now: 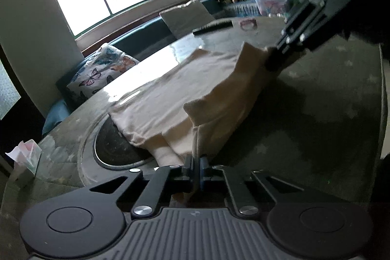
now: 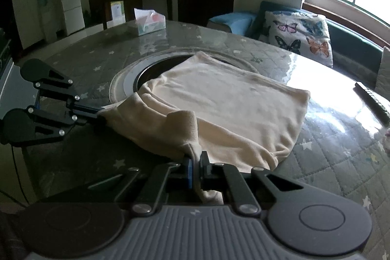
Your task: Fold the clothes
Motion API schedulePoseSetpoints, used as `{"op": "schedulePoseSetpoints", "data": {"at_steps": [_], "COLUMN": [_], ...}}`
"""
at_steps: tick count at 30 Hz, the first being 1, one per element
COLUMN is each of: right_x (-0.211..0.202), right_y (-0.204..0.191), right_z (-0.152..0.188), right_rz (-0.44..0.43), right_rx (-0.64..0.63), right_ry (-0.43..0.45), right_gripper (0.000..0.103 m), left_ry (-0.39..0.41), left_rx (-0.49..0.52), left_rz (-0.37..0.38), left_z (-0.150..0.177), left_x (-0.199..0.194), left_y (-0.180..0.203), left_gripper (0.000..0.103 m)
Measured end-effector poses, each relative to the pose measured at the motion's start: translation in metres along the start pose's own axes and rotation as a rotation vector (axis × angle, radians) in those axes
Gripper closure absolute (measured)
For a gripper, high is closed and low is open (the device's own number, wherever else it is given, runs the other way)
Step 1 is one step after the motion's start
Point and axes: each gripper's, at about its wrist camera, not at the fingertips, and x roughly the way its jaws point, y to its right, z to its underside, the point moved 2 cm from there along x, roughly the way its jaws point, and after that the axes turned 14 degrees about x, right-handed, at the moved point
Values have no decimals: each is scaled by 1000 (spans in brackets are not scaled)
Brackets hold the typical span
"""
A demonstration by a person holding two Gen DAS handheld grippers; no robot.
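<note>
A cream garment (image 1: pixel 175 99) lies partly folded on the round table (image 1: pixel 316 113), its far part flat and its near edge lifted. My left gripper (image 1: pixel 196 163) is shut on one corner of that edge. My right gripper (image 1: pixel 273 57) enters from the upper right and is shut on the other corner. In the right wrist view the same garment (image 2: pixel 231 99) spreads ahead. My right gripper (image 2: pixel 195 162) pinches its near edge. My left gripper (image 2: pixel 101 115) holds the left corner, and the edge is stretched between the two.
A dark round inset (image 2: pixel 151 72) in the table lies partly under the garment. A tissue box (image 2: pixel 150 22) stands at the far edge. A dark remote (image 1: pixel 212 27) and a butterfly cushion (image 2: pixel 299 33) on the sofa lie by the window side.
</note>
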Motion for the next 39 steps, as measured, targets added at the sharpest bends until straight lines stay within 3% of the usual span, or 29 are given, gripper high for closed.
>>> {"op": "schedulePoseSetpoints", "data": {"at_steps": [6, 13, 16, 24, 34, 38, 39], "right_x": [-29, -87, -102, -69, 17, 54, 60], "right_y": [-7, -23, -26, -1, 44, 64, 69], "right_z": [5, 15, 10, -27, -63, -57, -54], "right_rz": [-13, -84, -94, -41, 33, 80, 90], "right_rx": [-9, -16, -14, 0, 62, 140, 161], "right_ry": [43, 68, 86, 78, -7, -46, -51], "right_gripper": [99, 99, 99, 99, 98, 94, 92], "left_ry": [48, 103, 121, 87, -54, -82, -89], "left_rx": [-37, -92, -84, -124, -181, -209, -216], "left_rz": [-3, -24, -43, -35, -4, -27, -33], "left_z": [-12, -31, -41, -59, -48, -39, -37], "left_x": [-36, -99, -104, -38, 67, 77, 80], "left_y": [-4, -2, -7, -50, -88, -95, -96], "left_gripper": [99, 99, 99, 99, 98, 92, 85]}}
